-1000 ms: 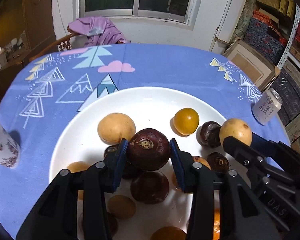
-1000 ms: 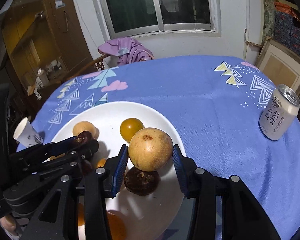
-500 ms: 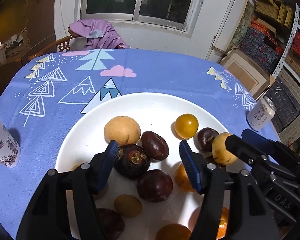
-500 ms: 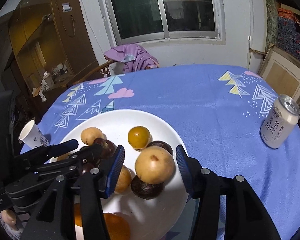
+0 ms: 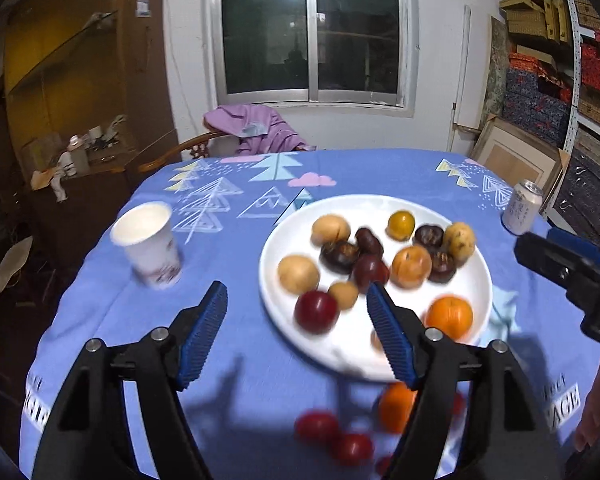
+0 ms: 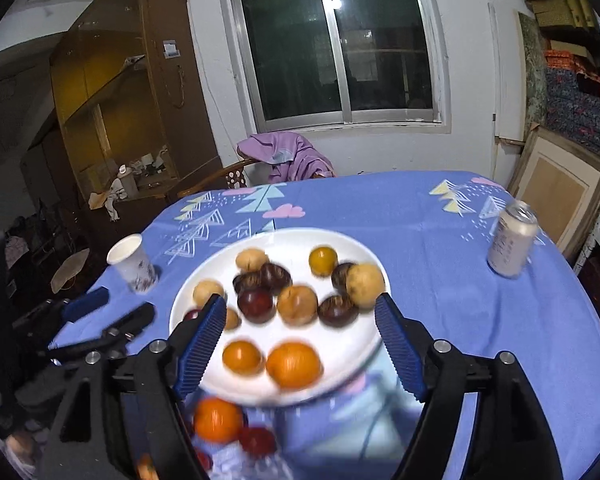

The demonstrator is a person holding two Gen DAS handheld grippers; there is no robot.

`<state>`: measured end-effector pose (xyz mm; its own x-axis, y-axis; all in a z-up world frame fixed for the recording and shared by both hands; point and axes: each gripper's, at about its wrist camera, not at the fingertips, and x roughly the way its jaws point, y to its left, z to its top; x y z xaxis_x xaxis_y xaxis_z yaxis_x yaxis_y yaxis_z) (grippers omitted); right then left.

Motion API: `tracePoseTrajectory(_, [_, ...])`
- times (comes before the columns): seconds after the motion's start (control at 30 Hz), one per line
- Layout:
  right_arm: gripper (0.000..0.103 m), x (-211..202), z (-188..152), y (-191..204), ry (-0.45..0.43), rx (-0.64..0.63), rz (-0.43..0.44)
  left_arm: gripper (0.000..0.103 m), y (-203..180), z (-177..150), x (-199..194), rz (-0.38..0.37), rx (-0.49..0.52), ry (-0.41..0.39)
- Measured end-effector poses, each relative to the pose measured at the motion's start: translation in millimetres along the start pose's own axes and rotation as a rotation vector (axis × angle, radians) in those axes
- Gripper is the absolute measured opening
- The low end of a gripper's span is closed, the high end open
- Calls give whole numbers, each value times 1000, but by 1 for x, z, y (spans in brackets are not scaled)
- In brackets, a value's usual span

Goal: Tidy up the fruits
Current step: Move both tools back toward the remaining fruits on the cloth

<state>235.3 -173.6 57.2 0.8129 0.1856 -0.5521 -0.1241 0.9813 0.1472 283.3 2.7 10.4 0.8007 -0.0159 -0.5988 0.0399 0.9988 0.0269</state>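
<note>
Round fruits (image 6: 296,304), tan, dark maroon and orange, sit clustered on the white plate (image 6: 352,376) mid-frame; loose orange (image 6: 216,420) and red ones (image 5: 318,426) lie on the cloth below, blurred.

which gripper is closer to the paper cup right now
Left. The left gripper hangs just in front of the paper cup, which sits just beyond its left finger. The right gripper is over the plate's near edge, with the cup far off to its left.

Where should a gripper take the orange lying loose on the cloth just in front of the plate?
Grip the orange across its widest middle, coming from above. It is round with no handle, and red fruit beside it and the plate rim behind crowd a sideways approach.
</note>
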Motion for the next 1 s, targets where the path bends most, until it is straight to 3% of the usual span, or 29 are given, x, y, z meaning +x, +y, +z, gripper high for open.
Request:
tracePoseTrajectory(0.1, [80,-21,-36,0,-10,12,-19,80,7,-32,-29,16,-13,-5])
tracePoseTrajectory(0.33, [81,-40,-79,7,16,3,-29,81,1,-90,-62,18,18,6])
tracePoseTrajectory(0.47, [86,-47,-86,12,0,-10,-31,81,-3,-100,-66,12,38,2])
tracePoseTrajectory(1.0, [87,-47,-85,12,20,-5,-19,81,-15,-107,-44,-9,99,83])
